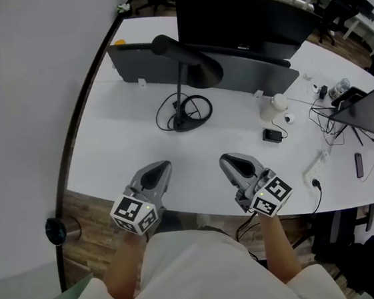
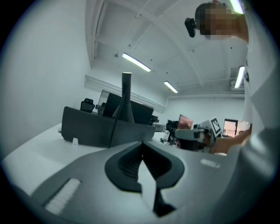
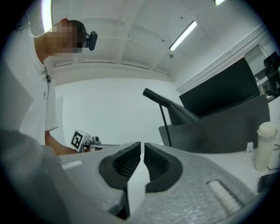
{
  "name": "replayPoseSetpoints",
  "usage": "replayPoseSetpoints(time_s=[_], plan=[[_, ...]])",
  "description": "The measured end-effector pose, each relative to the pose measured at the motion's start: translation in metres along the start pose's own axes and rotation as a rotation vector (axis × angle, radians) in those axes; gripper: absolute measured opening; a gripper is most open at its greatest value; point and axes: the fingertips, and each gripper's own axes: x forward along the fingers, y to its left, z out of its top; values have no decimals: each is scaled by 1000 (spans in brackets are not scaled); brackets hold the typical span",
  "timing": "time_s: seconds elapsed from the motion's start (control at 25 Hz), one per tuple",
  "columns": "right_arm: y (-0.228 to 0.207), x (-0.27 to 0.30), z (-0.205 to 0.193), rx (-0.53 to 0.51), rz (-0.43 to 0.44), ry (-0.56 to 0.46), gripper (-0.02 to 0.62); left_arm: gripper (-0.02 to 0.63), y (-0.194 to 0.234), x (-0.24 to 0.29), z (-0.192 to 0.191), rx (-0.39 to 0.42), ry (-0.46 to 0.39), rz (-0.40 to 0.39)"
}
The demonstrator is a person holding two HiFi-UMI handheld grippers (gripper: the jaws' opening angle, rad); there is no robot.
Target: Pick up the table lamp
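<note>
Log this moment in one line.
left gripper: jaws shut, empty | right gripper: jaws shut, empty | table lamp: untouched on desk

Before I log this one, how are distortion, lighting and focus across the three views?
Head view: wide-angle lens bows the table edge; even light, table lamp sharp. Left gripper view: dark round vignette, bright ceiling strip, left hand-held gripper soft up close. Right gripper view: same vignette, the table lamp a dark silhouette against the white wall.

White shirt (image 1: 194,272) worn; left hand-held gripper (image 1: 161,166) and right hand-held gripper (image 1: 226,159) are grey.
</note>
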Motion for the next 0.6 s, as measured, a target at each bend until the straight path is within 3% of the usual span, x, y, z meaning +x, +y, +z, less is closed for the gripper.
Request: replayPoseSetpoints(time_s=[0.28,0.6], plan=[[-14,17,2,-21,-61,2,25,-5,17,27,-2,-2,26,-65],[-34,47,-10,-48,-112,25,25,-5,54,61,16,34,5,-72]])
